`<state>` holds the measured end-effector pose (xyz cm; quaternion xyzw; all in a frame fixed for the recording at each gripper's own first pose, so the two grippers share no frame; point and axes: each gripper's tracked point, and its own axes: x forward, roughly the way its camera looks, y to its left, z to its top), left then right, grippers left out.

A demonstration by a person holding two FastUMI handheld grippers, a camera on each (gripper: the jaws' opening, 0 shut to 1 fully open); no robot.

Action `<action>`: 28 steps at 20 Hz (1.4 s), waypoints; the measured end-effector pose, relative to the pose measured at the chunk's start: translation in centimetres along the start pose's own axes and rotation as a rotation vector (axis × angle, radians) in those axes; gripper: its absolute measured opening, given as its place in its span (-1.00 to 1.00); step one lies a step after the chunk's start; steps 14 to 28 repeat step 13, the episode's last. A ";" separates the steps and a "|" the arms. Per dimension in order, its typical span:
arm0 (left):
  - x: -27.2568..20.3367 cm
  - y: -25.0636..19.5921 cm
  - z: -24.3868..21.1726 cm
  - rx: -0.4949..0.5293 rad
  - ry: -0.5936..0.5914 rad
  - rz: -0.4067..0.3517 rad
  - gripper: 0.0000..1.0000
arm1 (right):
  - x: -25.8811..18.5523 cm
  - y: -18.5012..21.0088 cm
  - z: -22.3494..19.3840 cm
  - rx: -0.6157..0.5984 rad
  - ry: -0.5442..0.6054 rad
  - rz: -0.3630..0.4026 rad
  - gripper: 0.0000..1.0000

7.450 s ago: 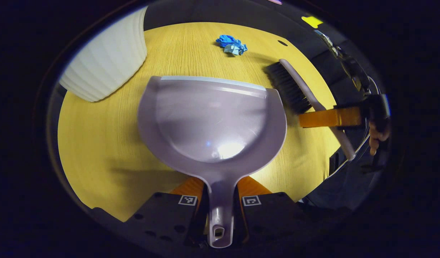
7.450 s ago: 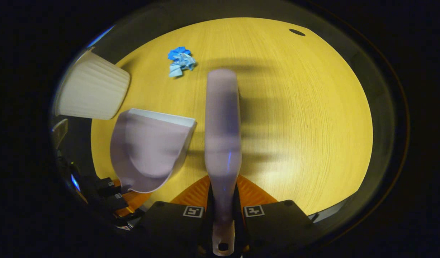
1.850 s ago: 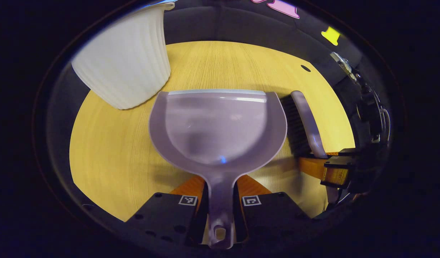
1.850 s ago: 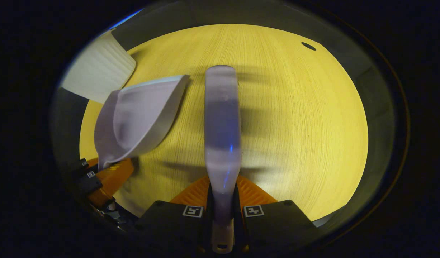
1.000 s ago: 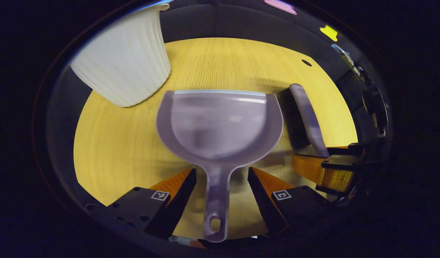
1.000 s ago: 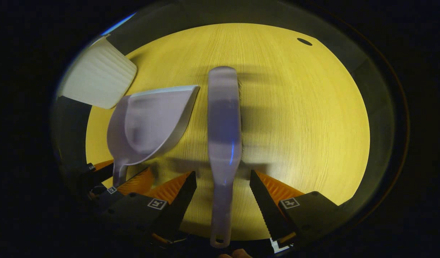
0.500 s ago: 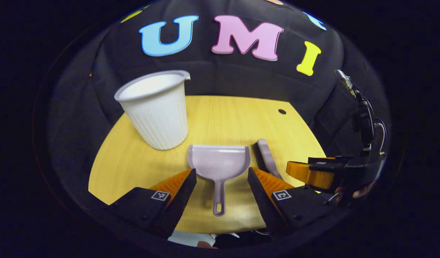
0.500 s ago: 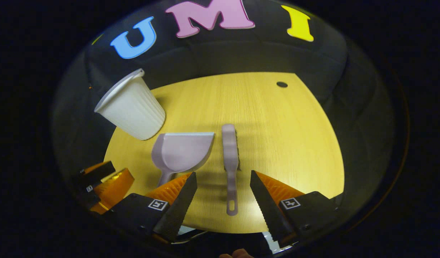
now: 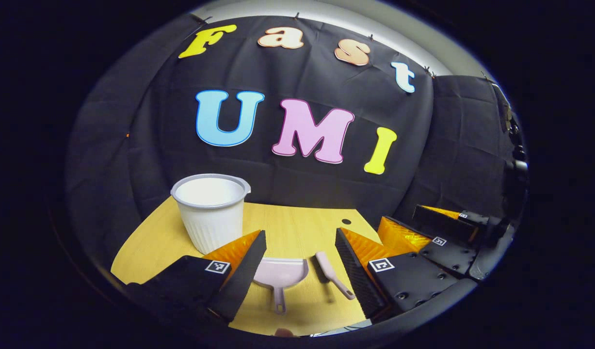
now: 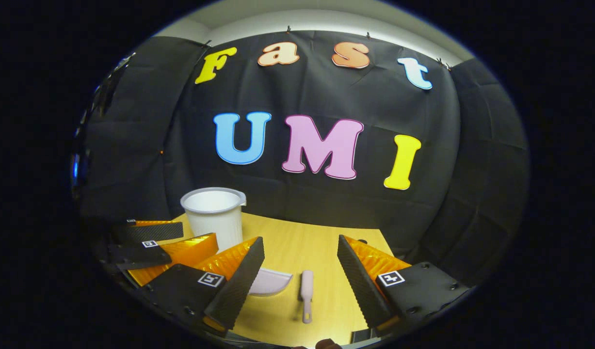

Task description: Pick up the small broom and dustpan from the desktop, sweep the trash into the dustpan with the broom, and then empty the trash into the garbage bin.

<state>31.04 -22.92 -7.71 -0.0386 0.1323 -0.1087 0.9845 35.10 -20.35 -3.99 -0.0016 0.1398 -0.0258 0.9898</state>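
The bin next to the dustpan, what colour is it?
The bin is white, with ribbed sides. It shows best in the left gripper view, beside the dustpan.

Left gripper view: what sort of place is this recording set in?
Likely a staged recording booth: black cloth wall behind a small wooden desk, with a white bin, dustpan and broom.

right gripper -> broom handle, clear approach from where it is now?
Probably yes. The right gripper is open and pulled back, with the broom lying flat on the desk between its fingers, handle end nearest. The dustpan lies apart, beside it.
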 end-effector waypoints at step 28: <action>-7.7 -2.3 2.0 0.205 -0.234 0.041 0.66 | -5.5 1.3 2.7 0.097 -0.142 -0.003 0.98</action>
